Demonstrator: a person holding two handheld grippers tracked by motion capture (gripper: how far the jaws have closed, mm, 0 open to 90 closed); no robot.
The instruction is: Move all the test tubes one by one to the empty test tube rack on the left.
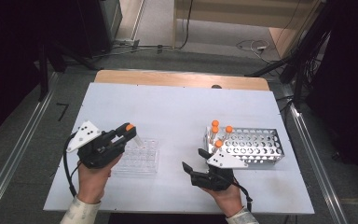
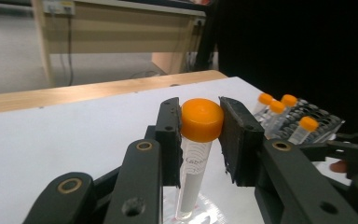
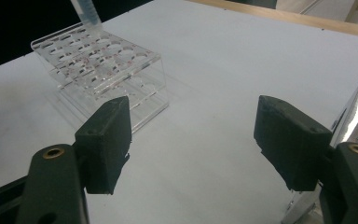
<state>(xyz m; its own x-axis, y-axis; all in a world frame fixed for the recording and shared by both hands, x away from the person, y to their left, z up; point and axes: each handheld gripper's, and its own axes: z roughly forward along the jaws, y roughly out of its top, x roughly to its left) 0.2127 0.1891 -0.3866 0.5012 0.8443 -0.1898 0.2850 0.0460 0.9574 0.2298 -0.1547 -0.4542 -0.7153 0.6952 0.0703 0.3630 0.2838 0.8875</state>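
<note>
Black jaws of the left gripper [image 2: 199, 135] are clamped on the orange cap of a tube [image 2: 193, 182], whose tip hangs over the clear rack [image 1: 139, 157]. Best to keep it upright and lower it straight into a hole, judging alignment first. Right gripper [image 3: 193, 144] rests with jaws apart beside the metal rack [image 1: 256, 144]. White table [image 1: 177, 112] between both racks gives open room; edges lie well off

Left gripper [image 1: 129, 132] clamped, raised near the table's front-left; right gripper [image 1: 192, 158] jaws spread, resting low front-right.
</note>
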